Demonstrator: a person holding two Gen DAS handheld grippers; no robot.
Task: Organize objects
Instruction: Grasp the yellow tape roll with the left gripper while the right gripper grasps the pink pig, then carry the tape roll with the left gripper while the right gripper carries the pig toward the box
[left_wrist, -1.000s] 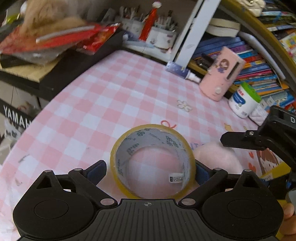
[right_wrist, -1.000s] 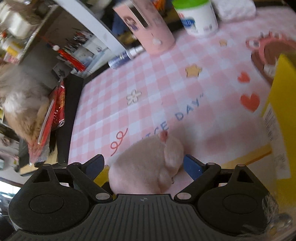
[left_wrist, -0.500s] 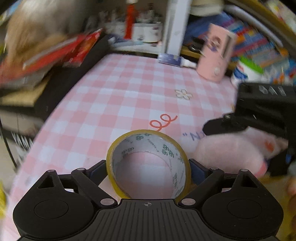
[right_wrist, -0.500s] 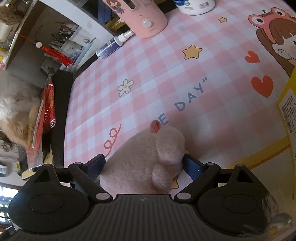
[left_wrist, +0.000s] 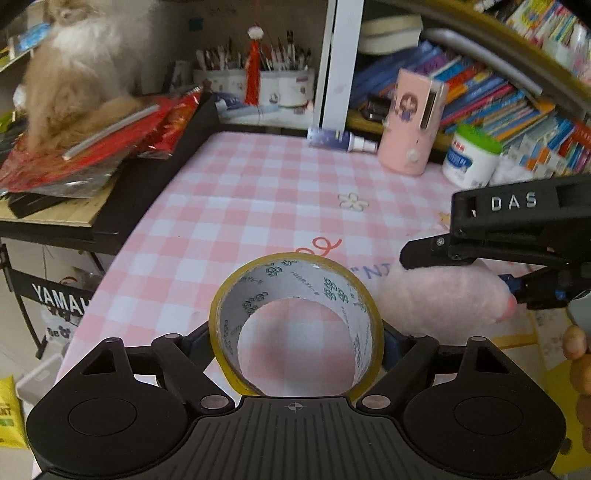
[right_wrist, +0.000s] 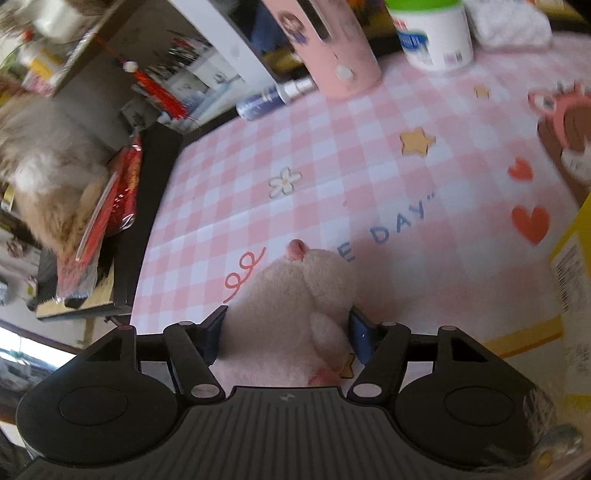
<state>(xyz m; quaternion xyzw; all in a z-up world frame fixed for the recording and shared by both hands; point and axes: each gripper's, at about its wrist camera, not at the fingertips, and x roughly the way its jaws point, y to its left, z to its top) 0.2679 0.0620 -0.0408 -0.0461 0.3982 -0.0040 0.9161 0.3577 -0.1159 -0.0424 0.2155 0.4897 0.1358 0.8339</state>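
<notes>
Left wrist view: the left gripper (left_wrist: 297, 341) closes its jaws onto a roll of tape (left_wrist: 295, 325) standing on the pink checked tablecloth (left_wrist: 258, 192); right wrist view: the right gripper (right_wrist: 286, 332) squeezes inward on a pink plush toy (right_wrist: 295, 314) lying there, which wants a centred, gentle clamp before lifting.

Two wrist fisheyes, angled down, close, sharing pink checked tablecloth (left_wrist: 258, 192)

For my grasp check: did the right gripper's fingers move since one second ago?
Yes. In the right wrist view the fingers have closed inward onto the plush toy and are closing further; earlier they stood clear of it.
</notes>
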